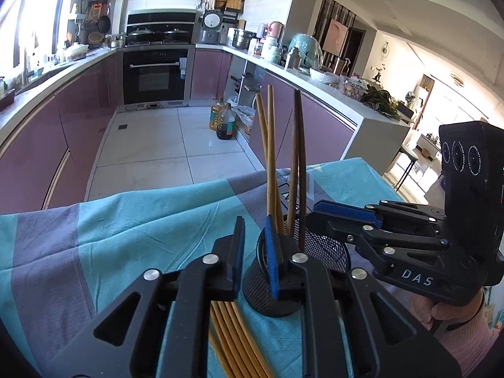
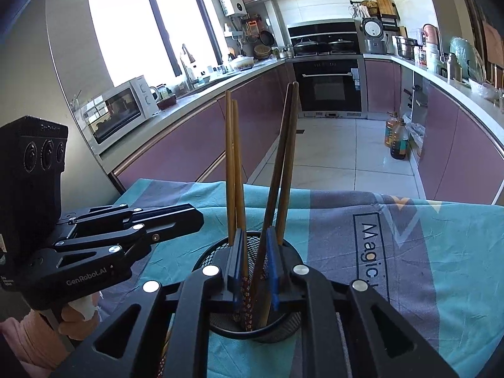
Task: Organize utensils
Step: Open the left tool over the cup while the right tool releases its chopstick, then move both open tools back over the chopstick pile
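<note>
Chopsticks (image 2: 234, 170) look light, stiff, smooth, prob slippery; I'd pinch low on the shaft, near the middle, so they don't pivot. Four stand in the mesh cup (image 2: 220, 255), two pale, two dark; loose ones (image 1: 236, 340) lie on the near cloth under my left tongs (image 1: 255, 249), which are a bit spread, empty. Right tongs (image 2: 255, 261) sit over the cup, slightly spread around sticks, not pinching afaict. Surface (image 2: 409, 267) is a wrinkly teal-grey cloth, soft; kitchen w/ purple cabinets beyond.

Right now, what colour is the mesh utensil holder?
Black; the mesh utensil holder shows best in the right wrist view.
</note>
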A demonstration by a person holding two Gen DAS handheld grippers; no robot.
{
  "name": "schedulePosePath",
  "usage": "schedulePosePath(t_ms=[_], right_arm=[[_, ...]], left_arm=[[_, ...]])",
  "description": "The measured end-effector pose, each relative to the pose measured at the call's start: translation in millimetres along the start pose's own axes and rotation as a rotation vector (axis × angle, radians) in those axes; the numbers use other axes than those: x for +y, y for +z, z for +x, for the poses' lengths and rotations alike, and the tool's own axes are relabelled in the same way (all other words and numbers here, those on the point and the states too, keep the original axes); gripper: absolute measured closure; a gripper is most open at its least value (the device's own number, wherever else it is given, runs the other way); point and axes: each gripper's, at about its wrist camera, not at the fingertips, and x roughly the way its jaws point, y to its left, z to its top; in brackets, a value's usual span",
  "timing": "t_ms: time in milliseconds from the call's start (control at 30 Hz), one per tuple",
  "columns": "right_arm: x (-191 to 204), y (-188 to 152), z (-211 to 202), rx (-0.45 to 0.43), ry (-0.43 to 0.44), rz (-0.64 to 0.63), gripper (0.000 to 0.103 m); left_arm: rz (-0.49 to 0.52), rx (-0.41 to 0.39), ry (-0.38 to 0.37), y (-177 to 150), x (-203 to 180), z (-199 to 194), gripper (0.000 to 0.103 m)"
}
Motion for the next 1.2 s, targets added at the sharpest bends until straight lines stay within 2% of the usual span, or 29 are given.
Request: schedulePosePath(t_ms=[267,367,433,667,867,1200], right_arm=[[18,-18,-39,-0.082,0.057,-0.059,0.073],[30,-29,-48,-0.081,0.09,-0.093,0.067],[37,-38,-47,-0.062,0.115,-0.105,0.066],[49,-78,-13,0.073,0.141,-0.09,0.066],[48,-105,18,0.176,0.117,-0.045,0.066],[54,-121,31,0.216,0.08,-0.039,0.066]], left_arm=[[0.034,-0.106,0.053,-25,5,-38,0.065],[0.042,-0.125,0.07,-40,10,-53,0.06],[0.041,-0.121,0.087,-50,14,-58,0.06],[0.038,-0.044,0.114,-87,26,-60,0.06],[0.008,0.034,0.11,-119,40,-50,0.06],[0.001,0.119,0.098,-144,34,-29,0.06]])
